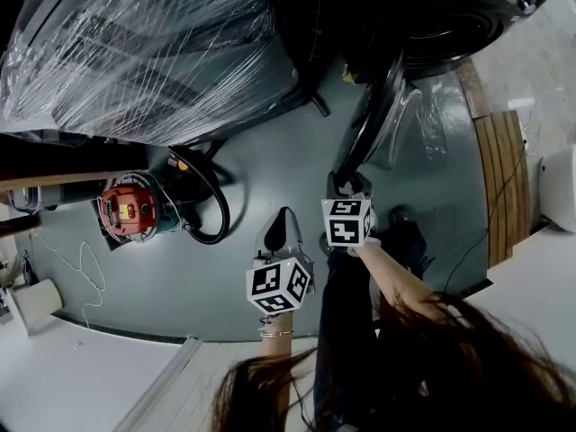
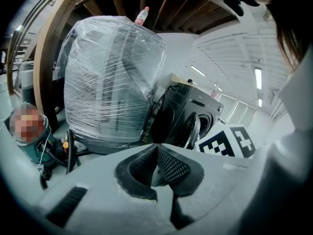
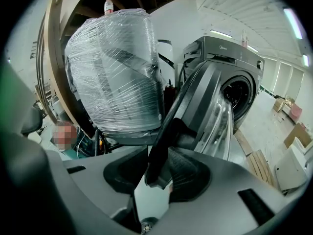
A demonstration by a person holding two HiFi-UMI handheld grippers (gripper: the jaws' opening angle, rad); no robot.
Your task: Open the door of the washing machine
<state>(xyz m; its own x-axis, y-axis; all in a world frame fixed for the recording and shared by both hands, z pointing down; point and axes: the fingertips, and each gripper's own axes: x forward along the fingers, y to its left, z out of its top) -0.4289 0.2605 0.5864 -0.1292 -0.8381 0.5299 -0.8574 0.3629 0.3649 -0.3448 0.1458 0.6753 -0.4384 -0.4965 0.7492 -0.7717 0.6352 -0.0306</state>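
We judge the job mostly done: the door (image 1: 364, 133) of the washing machine (image 1: 450, 7) already stands swung well out from the drum opening. In the head view it runs from the machine at 1 o'clock down toward the middle of the frame. In the right tool's own view the drum mouth shows fully exposed behind the door (image 3: 205, 97), at 2 o'clock. The right tool (image 1: 346, 185) sits at the door's free edge, and its view shows that rim between the jaws, which stand wide with both pads seemingly against it (image 3: 156, 173). The left tool (image 1: 283, 219) hangs over the floor at 6 o'clock of centre, well apart from the door, its jaws pressed together on nothing (image 2: 156, 163). What seems left is perhaps 1 last bit of swing and letting go of the rim.
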